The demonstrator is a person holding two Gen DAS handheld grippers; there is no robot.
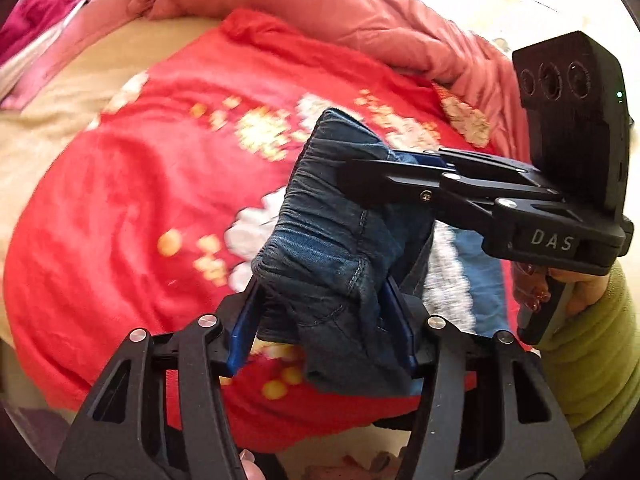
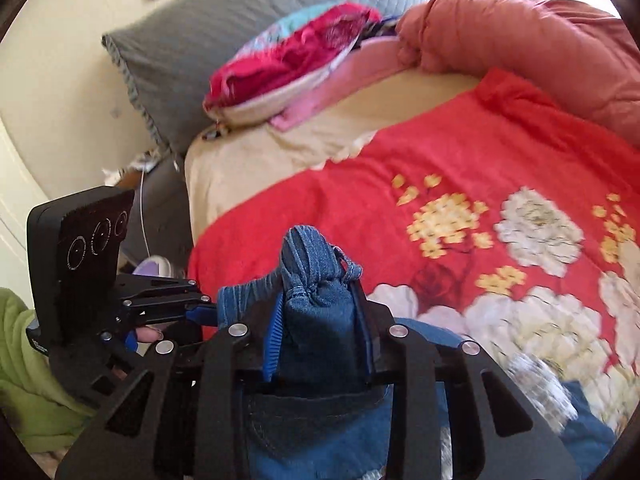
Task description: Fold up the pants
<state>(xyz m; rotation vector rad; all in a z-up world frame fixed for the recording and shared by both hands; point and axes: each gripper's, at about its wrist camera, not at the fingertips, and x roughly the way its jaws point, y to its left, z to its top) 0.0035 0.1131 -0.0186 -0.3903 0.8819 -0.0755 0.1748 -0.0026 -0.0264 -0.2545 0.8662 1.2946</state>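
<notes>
A bed [image 2: 256, 160] with a cream sheet fills the room, and a big red blanket [image 1: 132, 208] with white and yellow flowers lies spread on it. A puffy pink quilt [image 1: 320, 4] sits bunched up past the blanket, far beyond the tongs. A grey pillow [image 2: 208, 36] leans on the wall at the head of the bed, with a bright pink and blue cloth [image 2: 296, 56] piled just in front of it. The blue jeans [image 1: 340, 256] hang up in the air over the red blanket, stretched between both tongs. The left gripper [image 1: 324, 320] is clenched on a thick bunch of the stretchy waist, with blue pads pressed on each side of the cloth. The right gripper [image 2: 320, 332] is clenched on another bunch of the waist, which pokes up past its tips. The rest of the jeans droops down under the tongs toward the blanket. A hand [image 1: 576, 292] in a green sleeve [image 1: 592, 360] holds the right tongs by the handle.
</notes>
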